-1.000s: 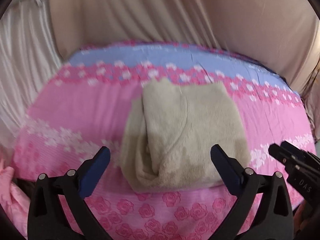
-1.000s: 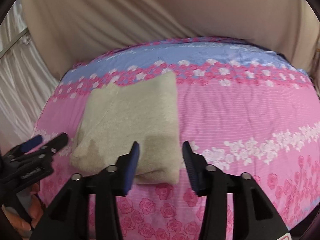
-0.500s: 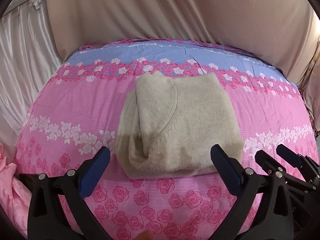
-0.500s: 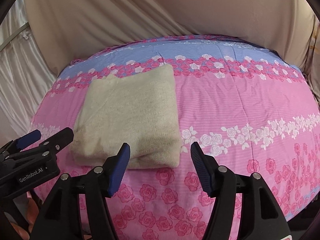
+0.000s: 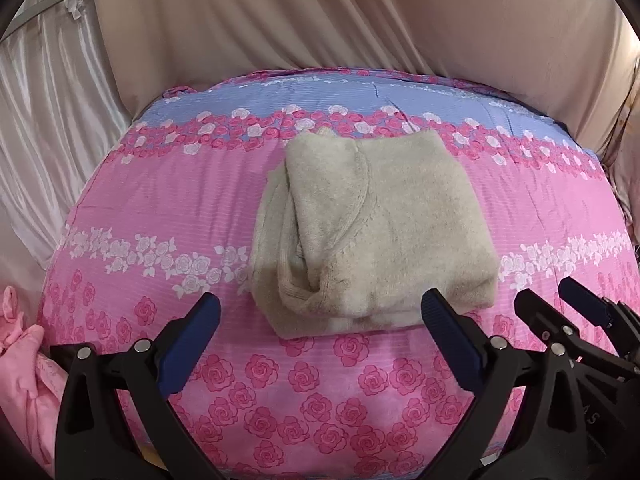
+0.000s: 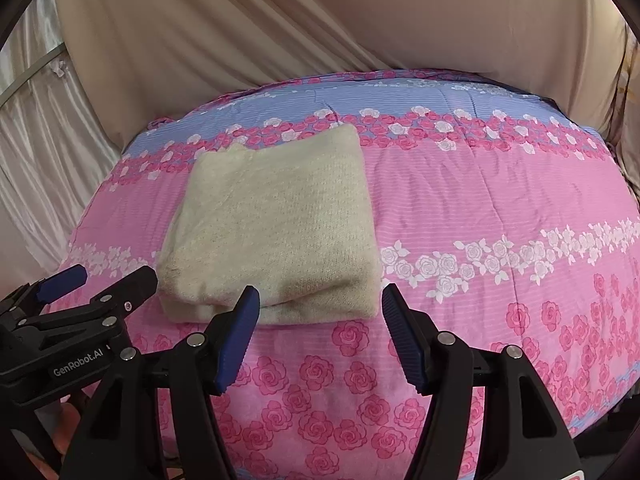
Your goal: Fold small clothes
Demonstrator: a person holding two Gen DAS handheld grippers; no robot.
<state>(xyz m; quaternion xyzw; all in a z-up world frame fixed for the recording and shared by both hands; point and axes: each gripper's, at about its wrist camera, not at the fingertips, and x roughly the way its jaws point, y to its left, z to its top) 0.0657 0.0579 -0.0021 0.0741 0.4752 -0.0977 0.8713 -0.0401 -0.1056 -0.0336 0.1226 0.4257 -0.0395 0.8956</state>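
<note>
A beige fuzzy garment [image 5: 372,232] lies folded into a thick rectangle on the pink floral bedspread [image 5: 160,200]. It also shows in the right wrist view [image 6: 272,228]. My left gripper [image 5: 320,332] is open and empty, held just short of the garment's near edge. My right gripper [image 6: 318,328] is open and empty, near the garment's front right corner. Each gripper shows at the edge of the other's view: the right one [image 5: 560,320] and the left one [image 6: 100,284].
The bedspread [image 6: 480,200] has a blue band at the far side. Beige draped cloth [image 5: 320,20] hangs behind the bed. Shiny white curtains [image 5: 40,120] hang at the left. A pink cloth [image 5: 20,360] lies at the lower left.
Both grippers have drawn back from the folded garment and risen a little. The right gripper's jaws have opened wider. The garment has not moved.
</note>
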